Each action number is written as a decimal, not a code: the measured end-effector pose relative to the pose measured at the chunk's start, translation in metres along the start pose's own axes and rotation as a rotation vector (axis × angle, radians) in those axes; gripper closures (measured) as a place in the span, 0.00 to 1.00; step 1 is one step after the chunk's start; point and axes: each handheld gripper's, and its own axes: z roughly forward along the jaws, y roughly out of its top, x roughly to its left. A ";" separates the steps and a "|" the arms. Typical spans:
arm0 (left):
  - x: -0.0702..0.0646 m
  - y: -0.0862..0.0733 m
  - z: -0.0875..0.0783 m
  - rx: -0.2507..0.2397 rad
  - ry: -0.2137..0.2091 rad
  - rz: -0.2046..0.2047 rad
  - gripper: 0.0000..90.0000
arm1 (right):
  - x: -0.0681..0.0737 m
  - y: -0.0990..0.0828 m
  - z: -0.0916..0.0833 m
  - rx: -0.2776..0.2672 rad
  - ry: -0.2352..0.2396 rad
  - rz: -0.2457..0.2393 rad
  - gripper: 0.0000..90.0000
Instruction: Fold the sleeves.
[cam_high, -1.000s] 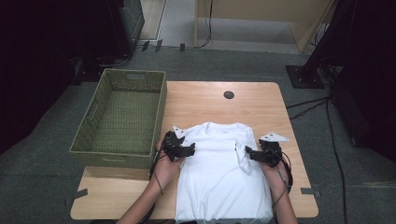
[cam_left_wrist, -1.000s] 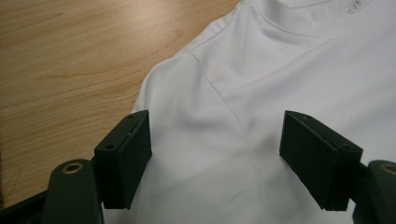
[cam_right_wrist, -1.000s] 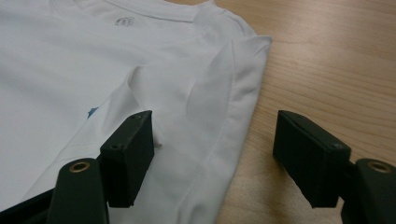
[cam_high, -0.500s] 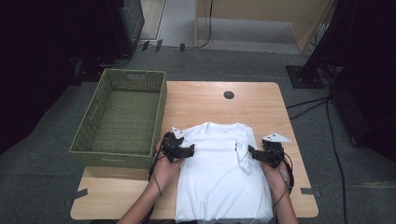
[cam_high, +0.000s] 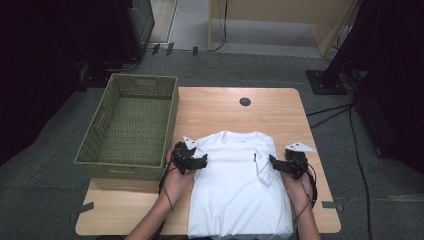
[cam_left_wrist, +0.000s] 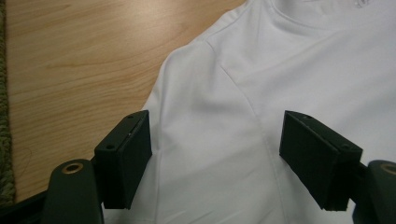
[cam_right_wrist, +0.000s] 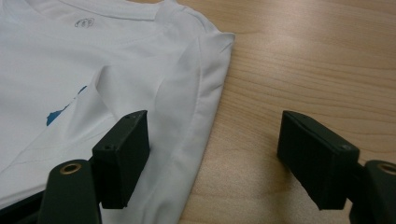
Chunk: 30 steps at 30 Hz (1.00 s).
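A white T-shirt (cam_high: 239, 192) lies flat on the wooden table (cam_high: 220, 112), collar toward the far side, both sleeves folded inward. A blue print peeks out by the folded right sleeve (cam_high: 262, 170). My left gripper (cam_high: 200, 162) is open at the shirt's left shoulder; in the left gripper view (cam_left_wrist: 215, 154) its jaws straddle the shoulder seam of the shirt (cam_left_wrist: 289, 65). My right gripper (cam_high: 274, 161) is open at the shirt's right edge; in the right gripper view (cam_right_wrist: 212, 156) one jaw sits over the shirt (cam_right_wrist: 116, 79), the other over bare wood.
A green woven basket (cam_high: 131, 125) stands on the table's left side, close to my left hand. A dark round hole (cam_high: 245, 101) marks the far middle of the table. Cables (cam_high: 360, 150) run over the grey floor at right.
My right gripper has shifted slightly along the shirt's right edge. The left gripper and the shirt have barely moved.
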 end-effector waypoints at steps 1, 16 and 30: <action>0.000 0.000 0.000 -0.005 0.002 0.000 0.28 | 0.000 0.000 0.000 0.000 -0.001 0.002 0.27; 0.000 -0.001 -0.002 -0.035 0.000 -0.004 0.28 | -0.005 0.001 0.001 0.005 -0.007 0.001 0.25; 0.000 -0.003 0.002 -0.039 0.024 0.013 0.28 | -0.011 0.002 0.002 0.005 -0.015 0.010 0.25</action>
